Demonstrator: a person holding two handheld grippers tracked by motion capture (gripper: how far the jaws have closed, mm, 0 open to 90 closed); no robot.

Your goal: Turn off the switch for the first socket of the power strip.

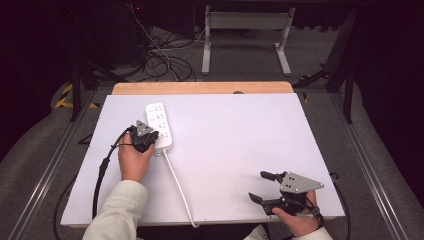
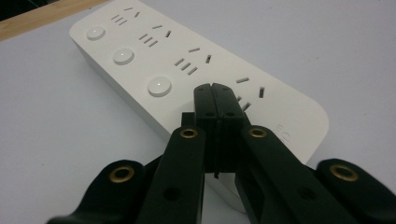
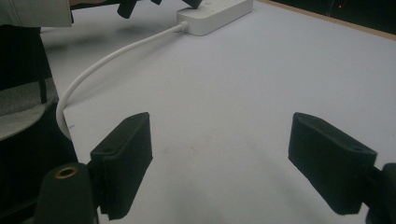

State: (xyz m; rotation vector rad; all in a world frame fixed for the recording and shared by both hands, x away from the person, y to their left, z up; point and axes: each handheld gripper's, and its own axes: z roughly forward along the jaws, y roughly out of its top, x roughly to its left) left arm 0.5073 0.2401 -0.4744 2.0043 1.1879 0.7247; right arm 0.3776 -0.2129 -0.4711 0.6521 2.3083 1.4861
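left gripper (image 2: 215, 93) clenched, tips over power strip (image 2: 140, 60) switch end (contact unclear); right gripper (image 1: 264, 187) released, idle; press not confirmed.

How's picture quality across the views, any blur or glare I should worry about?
High view: soft but evenly lit, dark surround. Left gripper view: power strip sharp, closed left gripper near the lens slightly blurred. Right gripper view: right gripper soft, table evenly lit, no glare.

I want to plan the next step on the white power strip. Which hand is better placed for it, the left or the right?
Left. The left gripper, jaws shut, sits over the power strip at its near end. The right gripper stands open near the table's front right corner, far from it.
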